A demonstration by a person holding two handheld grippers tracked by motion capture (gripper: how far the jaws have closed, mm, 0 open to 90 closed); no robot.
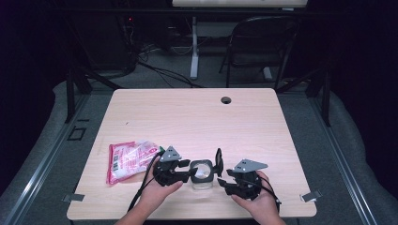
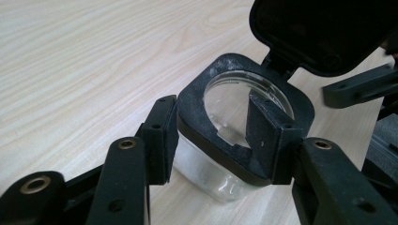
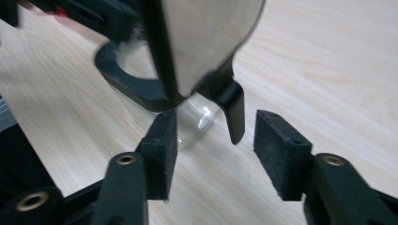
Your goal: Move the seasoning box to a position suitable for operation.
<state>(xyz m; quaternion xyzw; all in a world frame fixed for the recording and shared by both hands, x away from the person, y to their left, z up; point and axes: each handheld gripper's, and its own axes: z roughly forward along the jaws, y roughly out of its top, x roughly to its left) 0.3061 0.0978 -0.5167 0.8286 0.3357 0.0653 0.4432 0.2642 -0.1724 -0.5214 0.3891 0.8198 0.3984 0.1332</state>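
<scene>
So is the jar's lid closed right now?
No, in the left gripper view the lid stands flipped up on its hinge, leaving the jar mouth open.

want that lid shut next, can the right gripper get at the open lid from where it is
Probably yes: the right gripper sits just below the raised lid, jaws apart, its tab between them, nothing blocking. The left gripper holds the jar.

Both grippers were black — left gripper point(image 1: 190, 171), right gripper point(image 1: 221, 180) — each topped by a grey three-cornered plate, with brass-ringed screw holes and trailing black cables.
</scene>
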